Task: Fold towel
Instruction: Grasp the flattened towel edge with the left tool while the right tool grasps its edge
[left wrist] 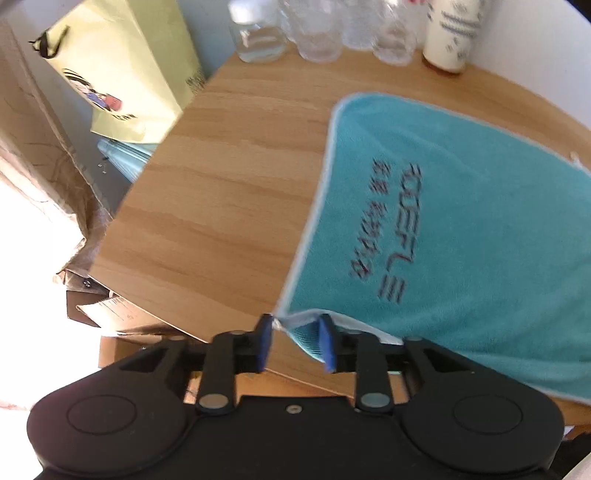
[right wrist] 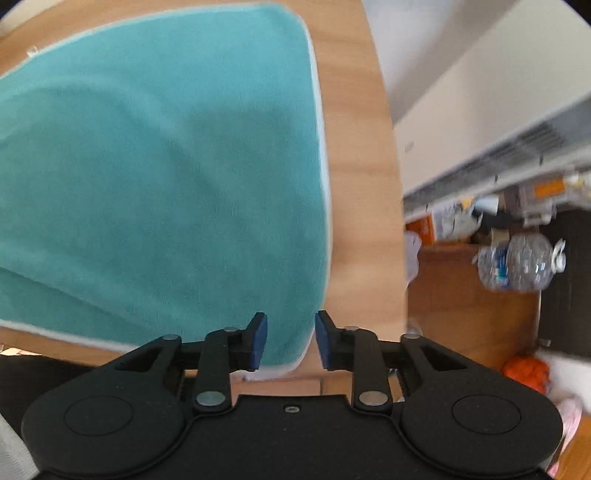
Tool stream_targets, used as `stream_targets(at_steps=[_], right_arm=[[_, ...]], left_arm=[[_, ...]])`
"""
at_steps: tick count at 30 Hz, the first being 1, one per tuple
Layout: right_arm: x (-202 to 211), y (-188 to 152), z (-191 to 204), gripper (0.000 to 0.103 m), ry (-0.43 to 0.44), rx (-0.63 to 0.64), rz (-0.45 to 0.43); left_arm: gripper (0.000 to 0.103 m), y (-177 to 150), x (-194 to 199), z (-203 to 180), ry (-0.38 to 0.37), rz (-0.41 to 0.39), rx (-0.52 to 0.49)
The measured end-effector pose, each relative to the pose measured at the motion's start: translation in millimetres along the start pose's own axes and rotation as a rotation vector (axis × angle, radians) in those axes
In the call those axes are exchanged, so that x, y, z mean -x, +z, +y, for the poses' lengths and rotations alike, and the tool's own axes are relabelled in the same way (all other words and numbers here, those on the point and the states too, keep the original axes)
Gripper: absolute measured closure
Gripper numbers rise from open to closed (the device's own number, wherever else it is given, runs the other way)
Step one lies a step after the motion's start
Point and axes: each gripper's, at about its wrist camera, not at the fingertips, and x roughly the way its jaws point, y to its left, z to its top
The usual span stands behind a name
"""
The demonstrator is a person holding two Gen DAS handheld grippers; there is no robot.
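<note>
Left wrist: left gripper [left wrist: 295, 341] parted around towel [left wrist: 461, 221] near corner; right gripper [right wrist: 290, 339] parted, straddling opposite near corner.

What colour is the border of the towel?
Pale whitish-blue trim on the teal terry towel, clearest in the left wrist view.

Place: a lived-in home room.
Table: light wooden tabletop [left wrist: 229, 192], clear plastic bottles [left wrist: 317, 33] at its far edge.
Clutter: yellow paper shopping bag [left wrist: 125, 70], brown cardboard boxes [left wrist: 37, 140], crumpled water bottle [right wrist: 517, 262].
Fixture: white wall-mounted appliance [right wrist: 491, 122].
</note>
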Motion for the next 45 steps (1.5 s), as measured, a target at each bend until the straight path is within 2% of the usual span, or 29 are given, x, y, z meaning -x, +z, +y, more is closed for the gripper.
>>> stream_targets(at_steps=[5, 9, 10, 11, 14, 15, 17, 21, 25, 27, 29, 31, 33, 34, 35, 37, 41, 45], right_arm=[[14.6, 32.2, -15.4, 0.062, 0.002, -0.062, -0.100], [21.2, 65.0, -21.8, 0.062, 0.049, -0.169, -0.275], [19.2, 66.1, -23.2, 0.062, 0.053, -0.173, -0.282], [15.8, 80.2, -20.2, 0.062, 0.075, -0.191, -0.332], [10.3, 101.0, -9.9, 0.063, 0.082, -0.191, -0.383], [5.8, 114.5, -2.0, 0.064, 0.106, -0.174, -0.393], [-1.1, 127.9, 7.3, 0.065, 0.099, -0.125, -0.417], [-10.5, 151.6, 18.1, 0.066, 0.103, -0.147, -0.421], [-22.3, 166.4, 20.7, 0.066, 0.101, -0.129, -0.421], [-25.9, 169.7, 20.0, 0.074, 0.091, -0.116, -0.413], [-36.7, 177.6, 23.0, 0.085, 0.086, -0.112, -0.360], [-36.7, 180.0, 23.3, 0.086, 0.094, -0.104, -0.359], [-36.7, 181.9, 24.3, 0.086, 0.091, -0.087, -0.354], [-36.5, 183.2, 25.0, 0.090, 0.089, -0.082, -0.351], [-36.3, 184.5, 25.6, 0.098, 0.087, -0.079, -0.348], [-37.4, 190.9, 23.4, 0.100, 0.096, -0.116, -0.334], [-37.2, 203.6, 21.7, 0.102, 0.061, -0.148, -0.335], [-38.2, 215.2, 21.8, 0.102, 0.037, -0.151, -0.330]], left_arm=[[0.060, 23.9, 14.3, 17.3, 0.018, -0.070, 0.051], [0.060, 48.9, 9.0, 11.9, 0.037, -0.123, 0.050], [0.060, 54.9, 5.5, 9.4, 0.036, -0.134, 0.049], [0.060, 65.1, -0.8, 4.2, 0.028, -0.147, 0.054], [0.060, 96.0, -21.7, -23.1, 0.001, -0.178, 0.039], [0.060, 100.5, -25.3, -28.0, 0.003, -0.187, 0.027], [0.060, 115.8, -36.9, -45.8, -0.005, -0.201, -0.015], [0.060, 144.6, -66.6, -79.2, -0.003, -0.187, -0.069], [0.060, 153.3, -88.3, -98.8, 0.010, -0.168, -0.113], [0.063, 153.4, -94.8, -102.3, 0.018, -0.157, -0.129], [0.078, 151.6, -99.3, -106.2, 0.027, -0.146, -0.147], [0.079, 148.0, -102.5, -109.4, 0.033, -0.150, -0.170], [0.086, 147.9, -104.5, -113.2, 0.038, -0.173, -0.190], [0.091, 148.1, -105.5, -114.7, 0.038, -0.183, -0.198], [0.095, 148.6, -106.8, -116.4, 0.041, -0.192, -0.205], [0.100, 152.0, -110.7, -123.3, 0.070, -0.209, -0.224], [0.103, 162.1, -115.6, -133.1, 0.113, -0.230, -0.245], [0.103, 177.1, -123.4, -133.1, 0.121, -0.251, -0.230]])
